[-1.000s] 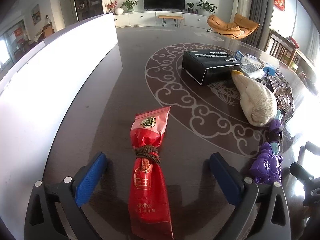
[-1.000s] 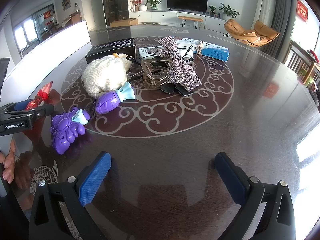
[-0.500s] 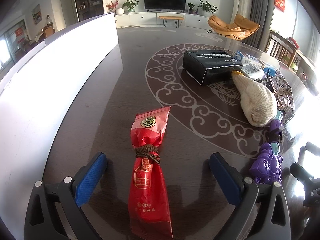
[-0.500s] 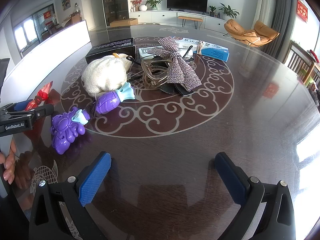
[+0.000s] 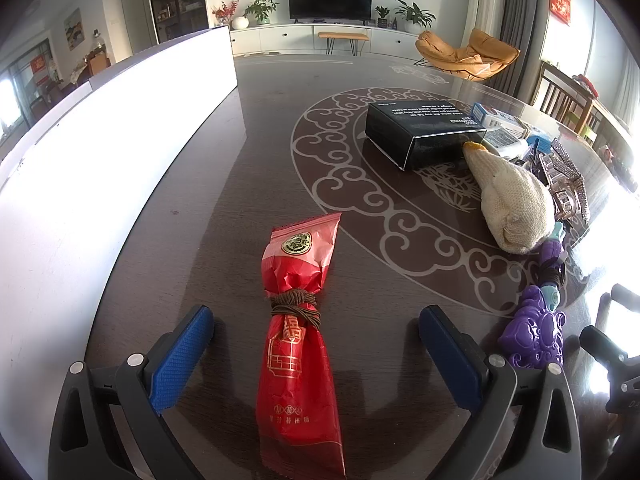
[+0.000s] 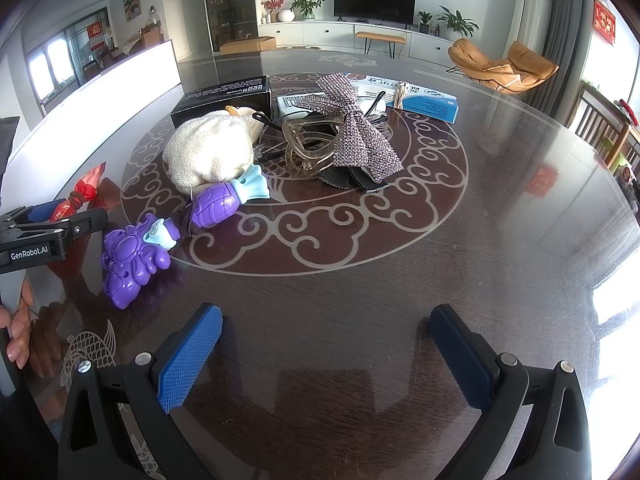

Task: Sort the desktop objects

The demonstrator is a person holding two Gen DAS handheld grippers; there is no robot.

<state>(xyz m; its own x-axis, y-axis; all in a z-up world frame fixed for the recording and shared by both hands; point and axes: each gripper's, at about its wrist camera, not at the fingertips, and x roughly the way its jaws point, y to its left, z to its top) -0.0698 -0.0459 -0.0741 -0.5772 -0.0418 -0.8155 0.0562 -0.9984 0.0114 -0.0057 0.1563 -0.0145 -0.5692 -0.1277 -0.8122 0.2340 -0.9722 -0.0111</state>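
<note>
The left gripper (image 5: 316, 356) sat low in the left wrist frame with its blue pads spread wide, one on each side of the red snack packet (image 5: 299, 344), touching neither edge. The packet lay lengthwise down the centre bottom on the dark table (image 5: 224, 184), its waist bound with brown cord, so the pads were lined up to close across its narrow width. The white bin (image 5: 120, 152) filled the left of that frame, probably where it was bound.

The right gripper (image 6: 324, 364) hung with its fingers apart and nothing between them at the bottom of its own frame. The unsorted heap lay beyond in mid-frame: purple toy (image 6: 132, 256), knitted pouch (image 6: 208, 152), sequin bow (image 6: 360, 136), black box (image 6: 224, 98).
</note>
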